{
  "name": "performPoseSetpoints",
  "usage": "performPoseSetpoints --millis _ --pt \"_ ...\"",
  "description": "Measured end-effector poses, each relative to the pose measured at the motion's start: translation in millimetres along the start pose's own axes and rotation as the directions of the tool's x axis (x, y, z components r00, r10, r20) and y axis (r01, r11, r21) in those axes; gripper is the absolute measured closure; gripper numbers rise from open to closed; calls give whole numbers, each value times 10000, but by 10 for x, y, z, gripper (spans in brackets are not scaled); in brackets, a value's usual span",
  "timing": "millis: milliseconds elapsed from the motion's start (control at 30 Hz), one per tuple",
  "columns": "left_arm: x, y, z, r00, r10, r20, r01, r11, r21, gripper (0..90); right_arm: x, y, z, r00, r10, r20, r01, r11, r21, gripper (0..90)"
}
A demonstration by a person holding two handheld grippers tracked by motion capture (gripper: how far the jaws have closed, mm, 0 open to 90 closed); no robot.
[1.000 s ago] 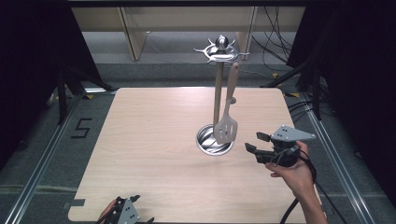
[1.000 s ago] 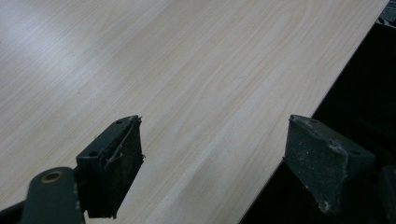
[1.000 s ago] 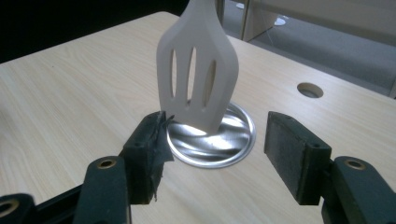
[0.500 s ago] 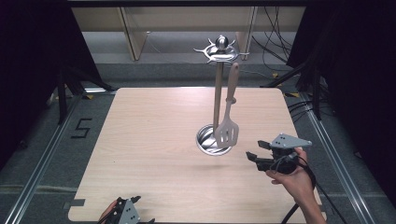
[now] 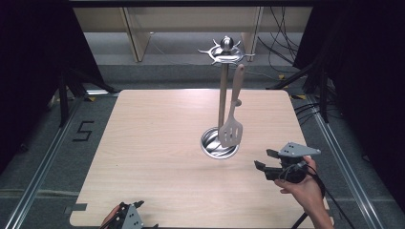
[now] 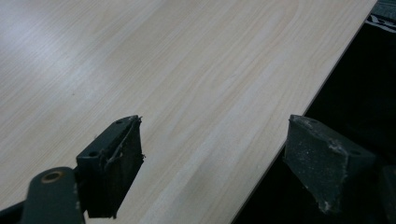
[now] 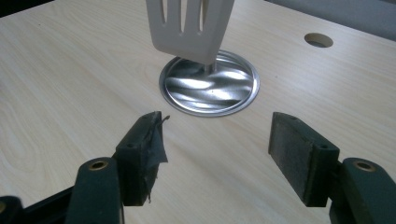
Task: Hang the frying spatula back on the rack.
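Observation:
A metal utensil stand rises from a round shiny base right of the table's middle. From its hook crown hangs a beige slotted spatula, blade just above the base. My right gripper hovers low, to the right and front of the base, pointing at it. In the right gripper view this gripper is open; its jaws have just been opening further, with nothing between them. Beyond them are the spatula blade and base. My left gripper sits open at the front left edge.
The light wooden table has a small round hole beyond the base. Metal rails and dark floor border it on both sides. Cables lie at the far right, and a shelf unit stands behind the table.
My right gripper has sunk lower and drawn back toward the front of the table, away from the spatula. The left gripper has stayed put.

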State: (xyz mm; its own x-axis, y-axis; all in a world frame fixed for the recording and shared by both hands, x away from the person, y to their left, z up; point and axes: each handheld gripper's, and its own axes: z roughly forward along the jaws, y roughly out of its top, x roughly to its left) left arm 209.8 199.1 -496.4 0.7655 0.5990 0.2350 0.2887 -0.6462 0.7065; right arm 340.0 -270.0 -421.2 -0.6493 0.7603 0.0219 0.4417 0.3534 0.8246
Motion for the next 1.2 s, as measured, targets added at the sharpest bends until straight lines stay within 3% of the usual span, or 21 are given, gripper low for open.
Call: performPoseSetpoints --millis 100,200,367,400,467,567,633,667,733,767,800,867,900,1033,1067,1100,1133,1200 --pt "15 10 2 9996 292 -54 -293 9994 -157 184 -5 -32 -13 9999 144 -68 -144 9999 27 362" --pt "-14 -6 -1 10000 -65 10 66 10000 -45 184 11 -64 -28 9998 200 -23 -200 9997 109 358" --pt "-9 -12 -12 10000 -34 -18 34 10000 -30 184 27 -100 -40 9999 117 -12 -117 9999 -9 353" --pt "-9 -11 -14 10000 -23 -17 23 10000 -37 184 48 -105 -52 9996 275 -103 -274 9996 96 352" --pt "-10 -11 -16 10000 -3 -2 3 10000 -5 184 42 -118 -47 10000 -9 -76 9 10000 -24 350" --pt "-8 -12 -16 10000 1 -3 -1 10000 -6 185 83 -138 -48 9998 157 -156 -157 9999 -14 348" --pt "-14 -13 -9 9999 -127 -58 126 9998 -140 185 83 -153 -45 9998 -40 -218 40 10000 -18 346" --pt "-6 -11 -20 10000 -11 -13 11 10000 -21 184 105 -161 -50 9994 216 -262 -213 9997 113 345" --pt "-6 -12 -18 10000 -24 -33 24 10000 -44 184 94 -180 -36 9995 -32 -312 31 10000 -41 342" --pt "-6 -12 -18 10000 -17 -28 17 10000 -40 184 121 -196 -33 9991 253 -342 -253 9997 -1 342" --pt "-7 -12 -17 10000 -16 -24 16 10000 -38 184 115 -205 -34 9993 90 -374 -90 10000 4 341" --pt "-19 -13 -2 9998 -193 -98 191 9996 -189 184 133 -226 -41 9992 203 -349 -203 9998 11 340" --pt "-9 -11 -16 10000 0 -15 0 10000 -39 184 145 -239 -39 9992 201 -342 -202 9998 -30 339" --pt "-6 -11 -17 10000 -18 -12 18 10000 -22 184 158 -284 -41 9992 50 -388 -58 9998 -209 332" --pt "-6 -11 -17 10000 -13 -14 13 10000 -25 184 173 -296 -49 9987 228 -450 -232 9997 -92 330" --pt "-7 -10 -18 10000 -15 -10 15 10000 -32 184 143 -312 -30 9989 -198 -430 185 9994 -304 328" --pt "-7 -10 -18 10000 -16 -6 16 10000 -34 185 167 -327 -49 9991 132 -410 -135 9999 -77 328" --pt "-6 -10 -18 10000 -14 -10 14 10000 -32 184 183 -360 -54 9984 250 -507 -258 9996 -151 326"
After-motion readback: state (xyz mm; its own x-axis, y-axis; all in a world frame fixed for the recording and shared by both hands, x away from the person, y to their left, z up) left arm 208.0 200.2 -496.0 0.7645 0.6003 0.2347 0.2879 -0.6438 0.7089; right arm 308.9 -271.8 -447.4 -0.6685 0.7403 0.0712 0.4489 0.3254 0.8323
